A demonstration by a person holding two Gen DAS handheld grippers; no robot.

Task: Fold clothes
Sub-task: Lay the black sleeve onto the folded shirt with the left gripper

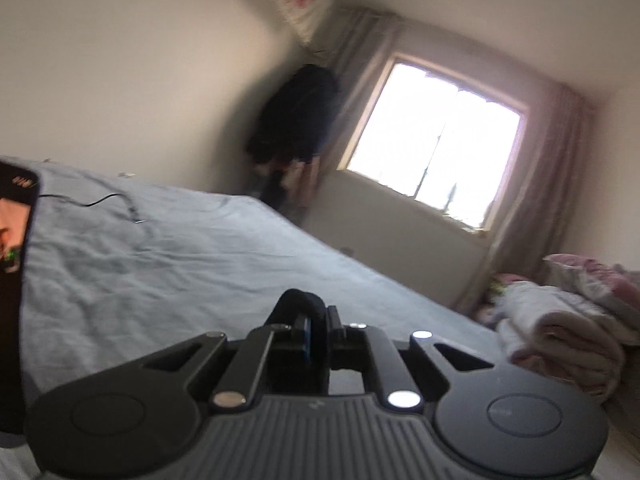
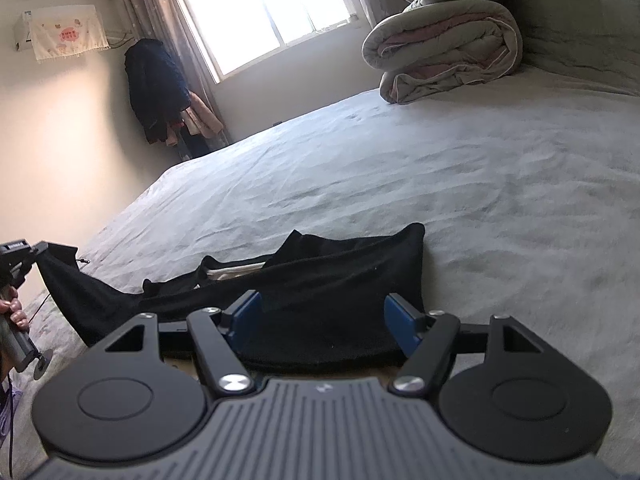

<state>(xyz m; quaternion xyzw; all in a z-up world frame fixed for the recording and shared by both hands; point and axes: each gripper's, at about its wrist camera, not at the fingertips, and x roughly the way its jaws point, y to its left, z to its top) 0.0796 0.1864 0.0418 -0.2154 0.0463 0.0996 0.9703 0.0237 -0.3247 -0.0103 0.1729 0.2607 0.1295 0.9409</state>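
A black garment (image 2: pixel 340 272) lies spread on the grey bed sheet (image 2: pixel 440 184). My right gripper (image 2: pixel 326 320) is open over its near edge, with the cloth lying between the blue pads (image 2: pixel 248 316). At the far left of the right wrist view, my left gripper (image 2: pixel 38 249) is shut on one end of the garment and holds that end raised off the bed. In the left wrist view the left gripper (image 1: pixel 318 320) has its fingers together, and a loop of the black fabric (image 1: pixel 298 304) sticks up from them.
Folded quilts (image 2: pixel 444 48) are stacked at the bed's far right and also show as a quilt pile (image 1: pixel 560 340). Dark coats (image 2: pixel 156 88) hang in the corner by the window (image 2: pixel 256 12). A thin cable (image 1: pixel 100 200) lies on the sheet. A hand (image 2: pixel 14 312) grips the left tool's handle.
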